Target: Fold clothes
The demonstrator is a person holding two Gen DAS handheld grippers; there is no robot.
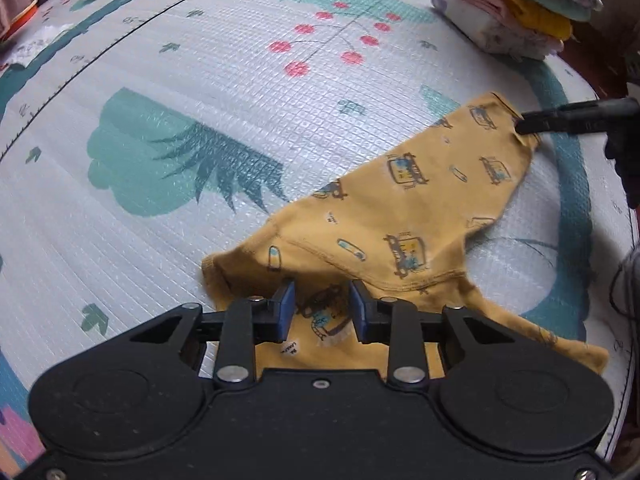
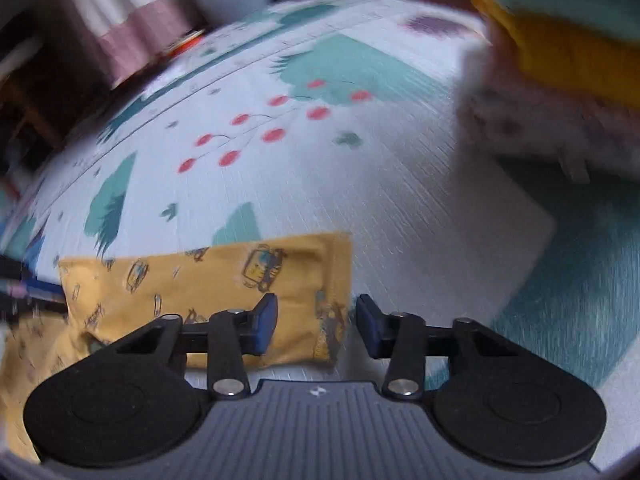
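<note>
Left tool is hovering part-open over the shirt hem; right tool is gaping wide at its cuff. Shirt is lying on mat near the right edge, stack at the far corner.

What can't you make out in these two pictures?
- Left wrist view: the near part of the mustard-yellow car-print garment lies under the left gripper.
- Left wrist view: the stack of folded clothes is cut by the top edge.
- Right wrist view: motion blur smears the stack.
</note>
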